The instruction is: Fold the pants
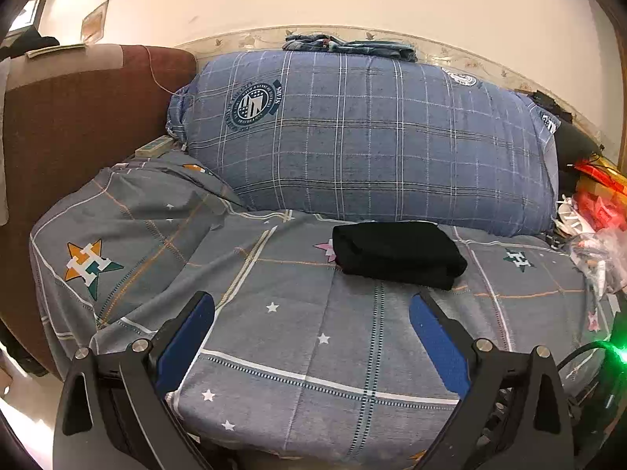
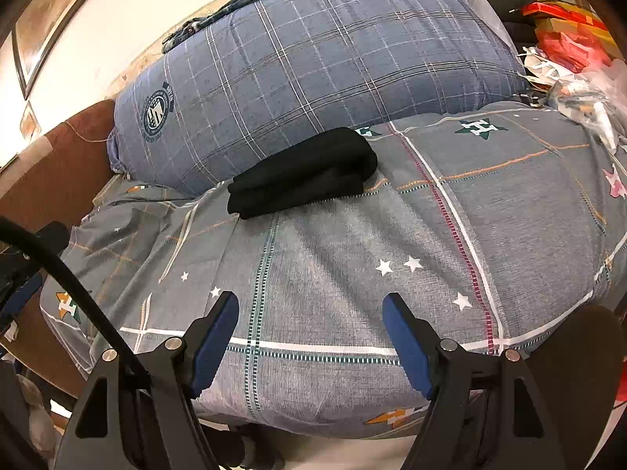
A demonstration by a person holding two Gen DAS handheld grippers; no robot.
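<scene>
**Pants: folded, lying on bed**

Black pants (image 1: 399, 253) (image 2: 303, 172) are folded into a compact, thick rectangular bundle with layered edges visible. The bundle lies flat on the grey patterned bed sheet (image 1: 313, 333) (image 2: 333, 243), just beside the blue plaid pillow (image 1: 372, 137) (image 2: 313, 58).

Ahead of the fingers lie one folded black pants bundle (image 1: 397, 253), one plaid quilt roll (image 1: 364, 137) beyond it, and one bed (image 1: 298, 337).

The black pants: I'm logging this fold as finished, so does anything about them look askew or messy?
Nothing stands out. The black pants lie as a compact folded bundle on the bedsheet, just before the plaid pillow; both grippers are open and apart from them.
</scene>
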